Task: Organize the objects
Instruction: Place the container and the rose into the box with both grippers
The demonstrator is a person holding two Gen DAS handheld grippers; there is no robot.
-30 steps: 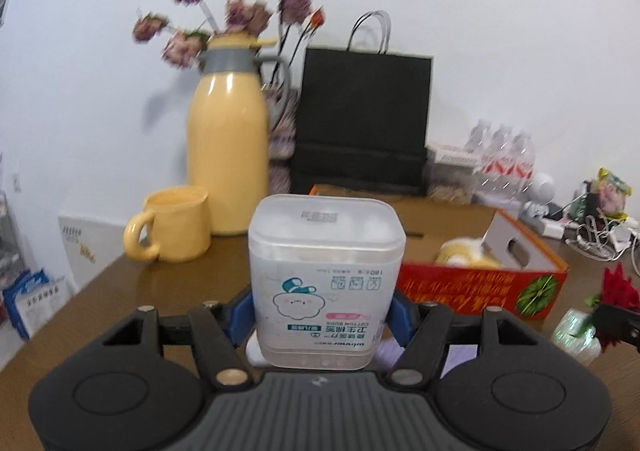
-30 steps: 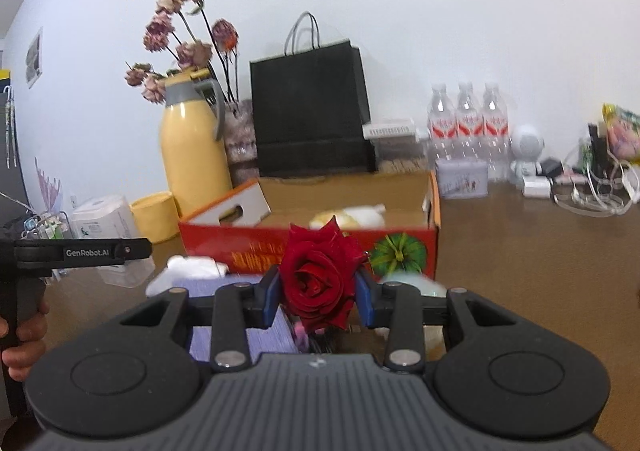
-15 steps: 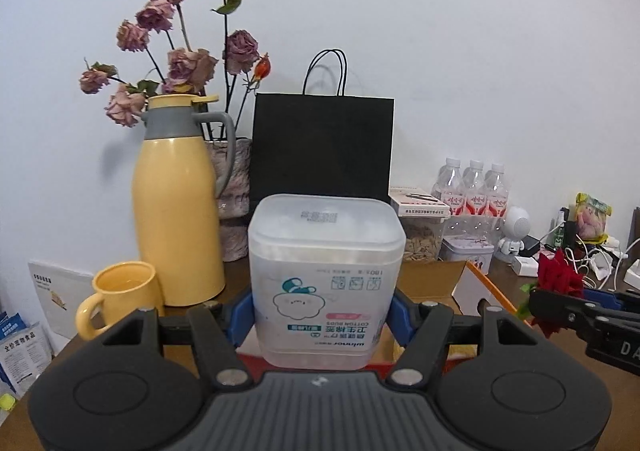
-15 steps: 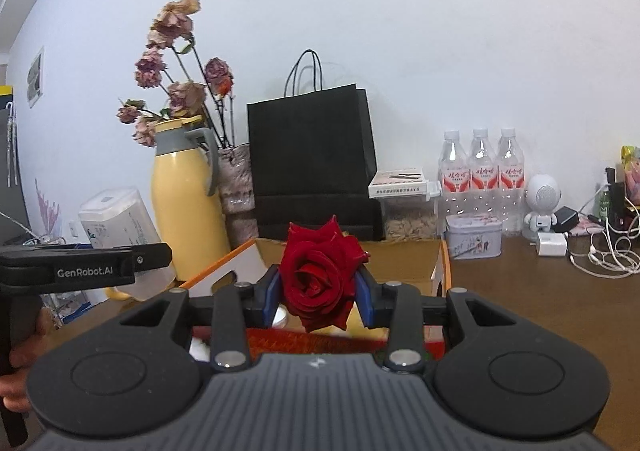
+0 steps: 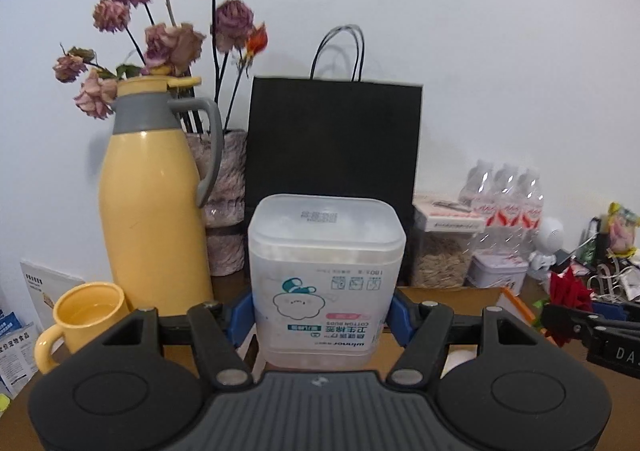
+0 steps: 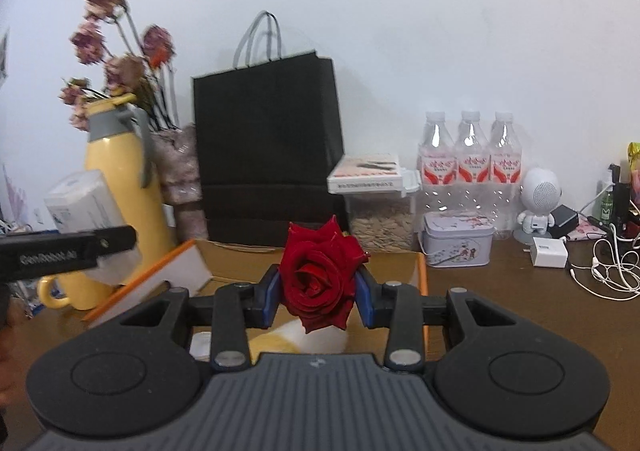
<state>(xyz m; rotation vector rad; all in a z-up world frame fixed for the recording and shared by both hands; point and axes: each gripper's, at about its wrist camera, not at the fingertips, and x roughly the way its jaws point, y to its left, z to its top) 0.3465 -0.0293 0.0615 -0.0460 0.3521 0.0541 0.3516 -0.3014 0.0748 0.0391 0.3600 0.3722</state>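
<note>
My left gripper (image 5: 322, 315) is shut on a clear plastic cotton-bud box (image 5: 326, 275) with a frosted lid, held upside down above the open orange cardboard box (image 5: 516, 305). My right gripper (image 6: 319, 297) is shut on a red rose (image 6: 320, 275), held over the same cardboard box (image 6: 420, 271). In the right wrist view the left gripper and its cotton-bud box (image 6: 82, 199) show at the left. In the left wrist view the rose (image 5: 566, 297) shows at the right edge.
A yellow thermos (image 5: 154, 203), a yellow mug (image 5: 86, 321), a vase of dried flowers (image 5: 226, 187) and a black paper bag (image 5: 334, 155) stand behind the box. Water bottles (image 6: 470, 163), a seed container (image 6: 380, 219), a tin (image 6: 458, 237), a white speaker (image 6: 538, 203) and cables (image 6: 608, 267) lie right.
Both grippers rose from low over the table and moved forward over the cardboard box, each keeping its load. The back-wall objects now look closer.
</note>
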